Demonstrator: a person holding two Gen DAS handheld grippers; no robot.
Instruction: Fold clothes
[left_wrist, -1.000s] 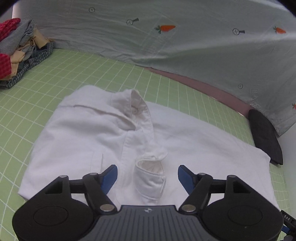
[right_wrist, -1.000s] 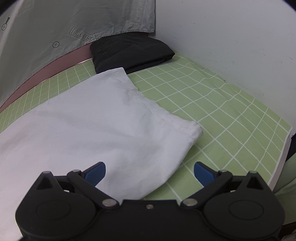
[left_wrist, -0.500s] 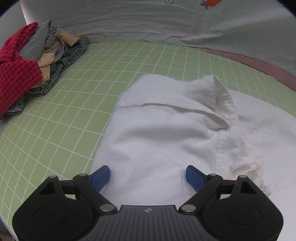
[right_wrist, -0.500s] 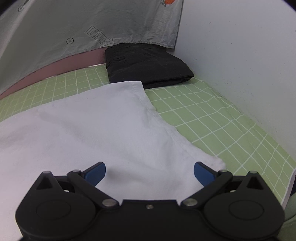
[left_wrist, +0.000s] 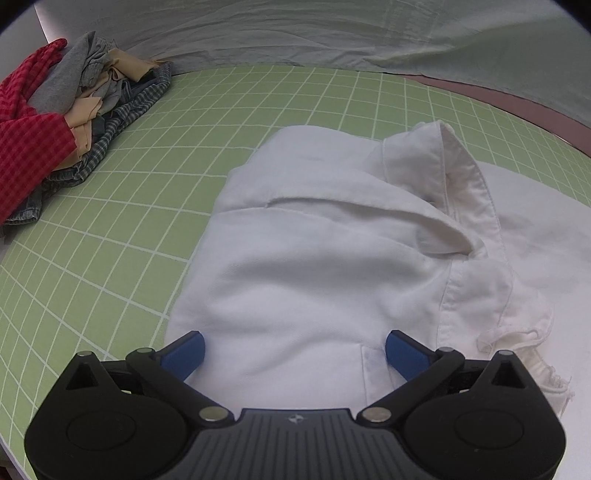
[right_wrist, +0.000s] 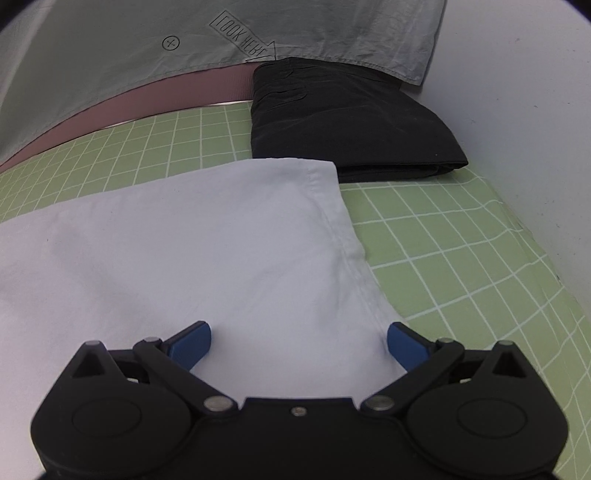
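Here we have a white shirt (left_wrist: 314, 266) lying on the green mat (left_wrist: 110, 229), partly folded, with its collar (left_wrist: 454, 177) sticking up and a cuff (left_wrist: 517, 336) flopped on top near the middle. Our left tongs (left_wrist: 293, 354) sit low over the near edge of the shirt, at its collar end. The two blue tips are spread wide, and they hold nothing; the cloth just lies between them. Our right tongs (right_wrist: 299, 341) are over the other end of the shirt (right_wrist: 184, 251), by the hem corner, and they are wide open too, with nothing in them. We think the two tongs are set far apart like this so each can take one end of the same long edge, because a wide piece of cloth sags if we lift it from one spot only. We can't tell for sure if we are about to pinch that edge or have just let it drop, since both would look the same. The shirt is flat on the right end and lumpy by the collar, so that end may need smoothing. At the far left of the mat is a heap (left_wrist: 55, 122) of mixed clothes, all bunched up. At the far right, just past the hem, lies a black bundle (right_wrist: 343, 122), folded neat. A grey sheet (right_wrist: 147, 55) hangs behind it all.
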